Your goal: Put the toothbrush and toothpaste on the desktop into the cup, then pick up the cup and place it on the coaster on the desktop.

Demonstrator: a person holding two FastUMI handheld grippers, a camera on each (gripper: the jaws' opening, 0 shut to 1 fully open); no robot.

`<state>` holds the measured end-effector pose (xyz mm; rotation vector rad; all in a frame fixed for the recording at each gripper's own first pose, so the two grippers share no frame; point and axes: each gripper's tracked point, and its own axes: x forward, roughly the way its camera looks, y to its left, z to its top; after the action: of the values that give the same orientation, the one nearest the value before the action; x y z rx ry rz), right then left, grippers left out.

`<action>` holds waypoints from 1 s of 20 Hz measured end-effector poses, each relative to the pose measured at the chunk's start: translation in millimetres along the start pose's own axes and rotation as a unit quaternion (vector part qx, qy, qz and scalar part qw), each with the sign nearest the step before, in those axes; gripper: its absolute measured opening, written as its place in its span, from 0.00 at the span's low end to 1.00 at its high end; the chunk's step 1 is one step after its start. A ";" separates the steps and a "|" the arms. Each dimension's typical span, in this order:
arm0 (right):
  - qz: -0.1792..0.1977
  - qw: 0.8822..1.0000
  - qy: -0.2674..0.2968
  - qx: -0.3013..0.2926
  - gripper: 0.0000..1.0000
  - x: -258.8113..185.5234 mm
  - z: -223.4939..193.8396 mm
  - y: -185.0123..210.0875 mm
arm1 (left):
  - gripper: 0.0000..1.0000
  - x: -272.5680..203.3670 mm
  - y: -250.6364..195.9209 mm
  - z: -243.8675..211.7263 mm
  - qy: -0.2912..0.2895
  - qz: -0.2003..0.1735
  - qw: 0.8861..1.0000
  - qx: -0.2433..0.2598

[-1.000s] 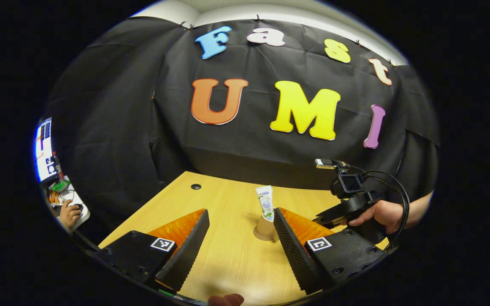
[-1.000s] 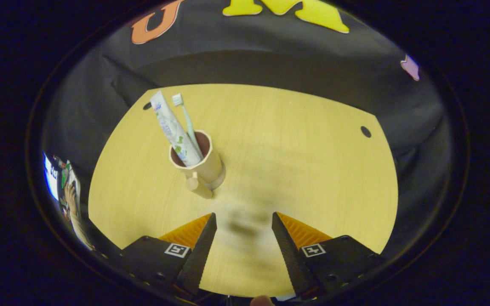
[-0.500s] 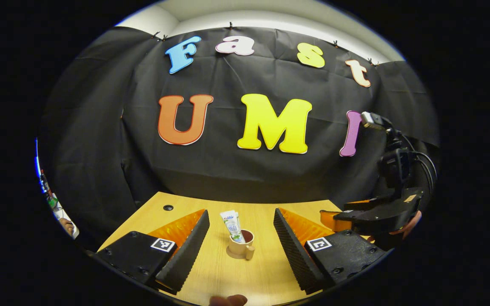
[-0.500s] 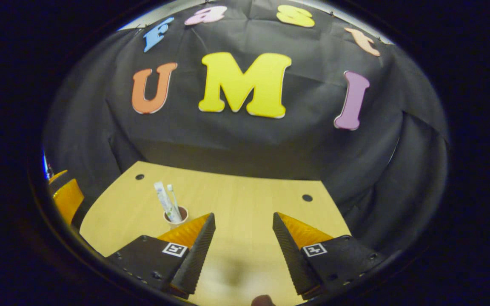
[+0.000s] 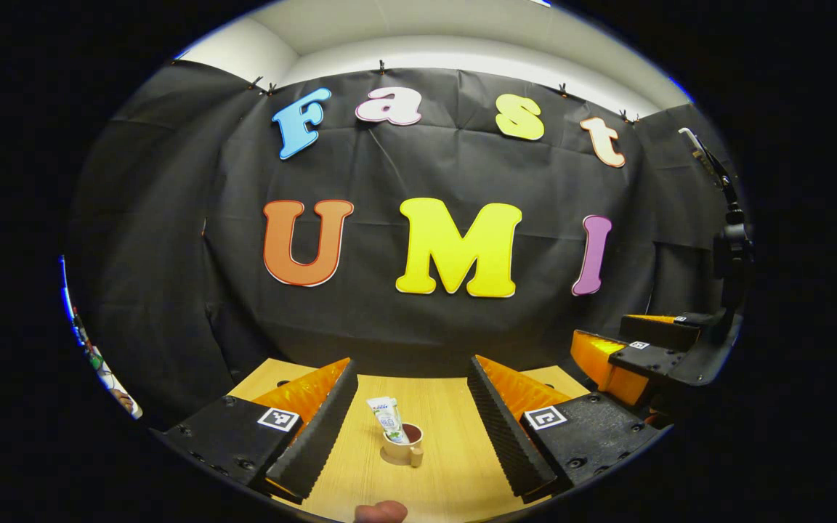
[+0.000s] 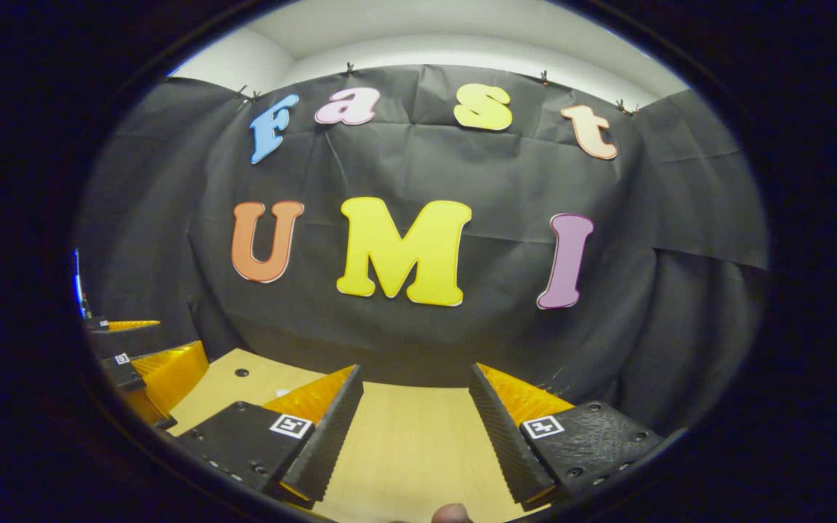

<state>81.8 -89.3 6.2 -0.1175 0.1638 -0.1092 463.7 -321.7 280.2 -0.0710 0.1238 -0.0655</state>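
The small beige handled cup (image 5: 402,452) with the white toothpaste tube (image 5: 388,419) stands on the wooden desk (image 5: 447,472), judged light and tippy, best taken by its body, both grippers' fingers (image 5: 317,436) spread and empty

Both handheld rigs look the same build. The left gripper (image 5: 413,418) has two black wedge fingers (image 5: 317,436) with ribbed inner faces, bright orange backing behind them, and matte black base blocks dotted with small screws, each with a little square black-and-white tag. The right gripper (image 6: 415,428) is identical; from the other side it also carries a black camera mount on a stalk.
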 end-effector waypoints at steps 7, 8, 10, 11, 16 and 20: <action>-0.002 0.999 -0.035 0.025 0.94 -15.8 13.5 2.1 | 0.96 -4.0 -1.2 7.7 -0.009 0.009 1.000 0.016; -0.002 0.999 -0.038 0.025 0.94 -17.9 15.0 -0.1 | 0.96 -4.5 -0.7 8.2 -0.010 0.011 1.000 0.016; -0.004 0.999 -0.043 0.028 0.95 -18.9 16.6 -4.2 | 0.96 -4.3 -2.0 7.6 -0.010 0.012 1.000 0.015; -0.002 0.999 -0.043 0.032 0.96 -19.5 15.3 -2.7 | 0.96 -3.2 -2.4 8.4 -0.010 0.011 1.000 0.015; -0.002 0.998 -0.048 0.036 0.95 -18.5 18.8 -2.4 | 0.96 -1.9 4.8 3.2 -0.003 0.016 1.000 0.008; -0.001 0.998 -0.044 0.039 0.95 -15.1 15.4 -3.6 | 0.96 0.0 7.5 8.7 -0.009 0.019 1.000 0.015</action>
<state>69.3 -89.4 24.0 -0.0437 0.0717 -0.1116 465.2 -313.6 288.3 -0.0394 0.1071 -0.0298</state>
